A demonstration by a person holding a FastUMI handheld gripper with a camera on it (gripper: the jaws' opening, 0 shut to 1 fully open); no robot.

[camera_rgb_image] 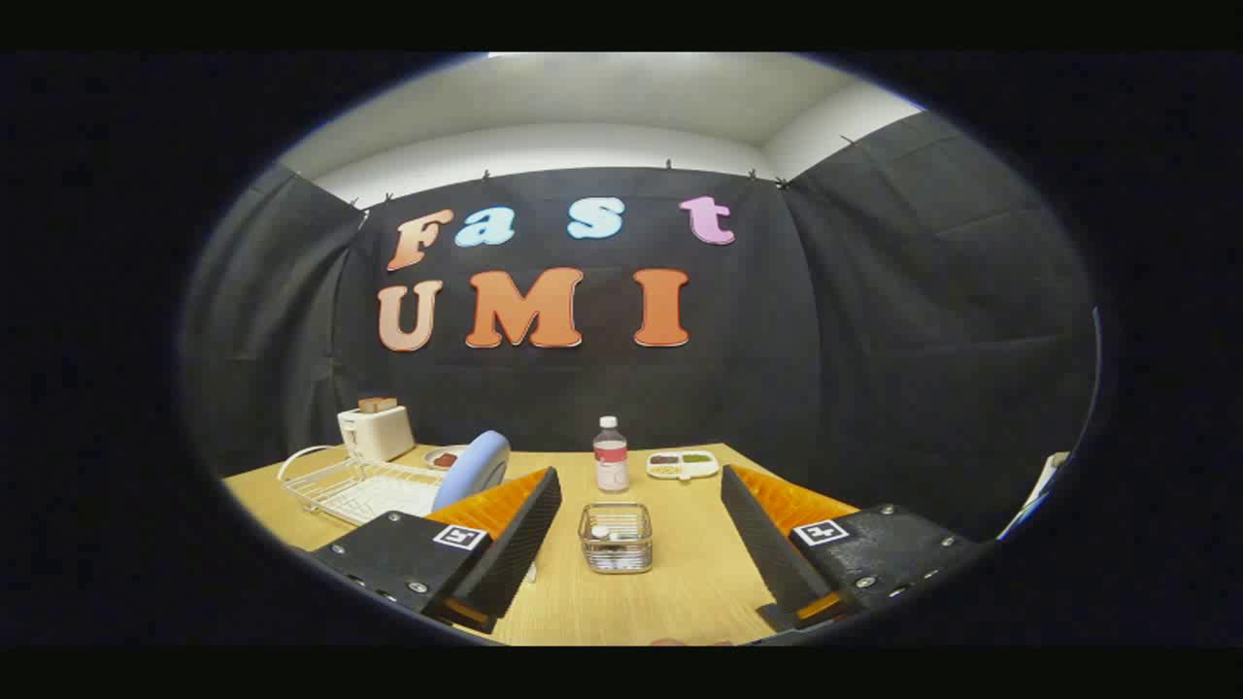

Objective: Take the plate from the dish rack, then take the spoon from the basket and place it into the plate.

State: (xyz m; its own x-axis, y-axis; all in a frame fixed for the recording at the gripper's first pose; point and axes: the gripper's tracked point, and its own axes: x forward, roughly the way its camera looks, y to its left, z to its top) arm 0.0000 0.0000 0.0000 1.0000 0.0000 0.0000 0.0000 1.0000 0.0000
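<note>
Fingers spread wide and empty, gripper (641, 544) held back over the near edge of the table (680, 592).

Nothing clamped between them yet; basket (616, 537) sitting in the gap just ahead, something pale and rounded lying inside it, likely the spoon, too small to tell for sure. Plate (473, 469) standing on edge in the dish rack (354, 485), just beyond the left finger, propped upright so a rim offers itself to a pinch. Wide spread probably kept so either target can be approached without reopening. Plate comes first by the task, so a swing leftward toward the rack seems called for. Farther back, well apart from the work: bottle (610, 453), divided snack tray (683, 464), toaster (375, 430) behind the rack.
</note>
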